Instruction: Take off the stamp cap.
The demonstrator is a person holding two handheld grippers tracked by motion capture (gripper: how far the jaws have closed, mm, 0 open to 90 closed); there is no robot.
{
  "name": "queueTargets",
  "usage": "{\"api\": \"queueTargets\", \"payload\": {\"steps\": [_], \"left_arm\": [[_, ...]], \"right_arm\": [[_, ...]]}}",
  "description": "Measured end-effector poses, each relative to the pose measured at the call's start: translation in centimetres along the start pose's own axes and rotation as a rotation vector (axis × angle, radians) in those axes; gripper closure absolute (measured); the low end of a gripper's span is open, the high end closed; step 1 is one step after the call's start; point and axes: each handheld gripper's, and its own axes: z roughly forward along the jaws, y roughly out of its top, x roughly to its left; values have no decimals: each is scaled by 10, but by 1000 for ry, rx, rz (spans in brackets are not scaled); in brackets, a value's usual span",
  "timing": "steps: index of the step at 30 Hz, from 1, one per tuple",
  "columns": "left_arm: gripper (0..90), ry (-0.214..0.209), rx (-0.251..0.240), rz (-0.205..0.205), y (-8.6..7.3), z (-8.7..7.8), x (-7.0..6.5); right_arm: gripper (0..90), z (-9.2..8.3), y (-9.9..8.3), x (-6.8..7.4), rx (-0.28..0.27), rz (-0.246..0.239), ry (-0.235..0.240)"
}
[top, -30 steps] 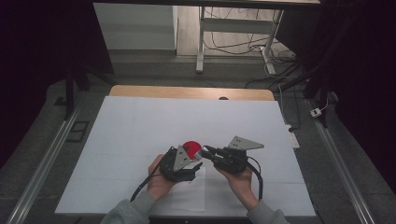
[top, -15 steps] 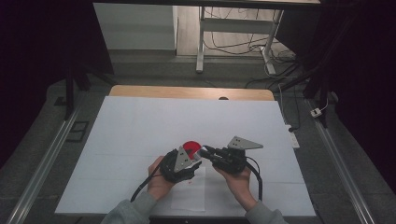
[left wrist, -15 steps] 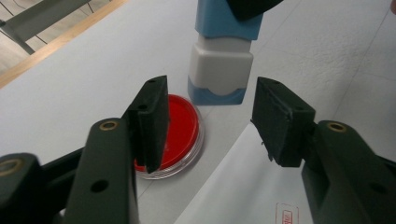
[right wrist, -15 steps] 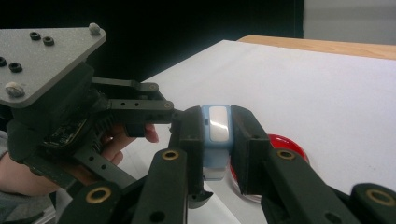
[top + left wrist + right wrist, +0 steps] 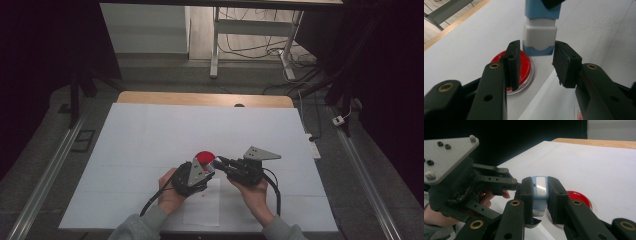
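A: What's in the right gripper (image 5: 540, 195)?
B: A small blue-and-white stamp (image 5: 539, 192), clamped between its pads; it hangs just above the white table (image 5: 150, 135).

A: And the left gripper (image 5: 536, 62)?
B: Its jaws have just been closing round the stamp's white cap (image 5: 539, 33); a sliver of gap remains each side.

A: The red dish (image 5: 524, 66)?
B: A shallow round dish on the table, just beneath the stamp; I cannot tell what it contains.

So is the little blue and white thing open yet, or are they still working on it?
Picked up already: the right tongs grip the blue and white stamp above the red pad. In hand: the left tongs have just been closing around its white cap, not quite touching. Left: pulling the cap off.
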Motion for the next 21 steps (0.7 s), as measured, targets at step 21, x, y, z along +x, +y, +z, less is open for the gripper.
{"api": "queueTargets", "payload": {"steps": [21], "left_arm": [[627, -3, 4, 4, -1, 0, 0]], "right_arm": [[748, 1, -2, -1, -6, 17, 1]]}}
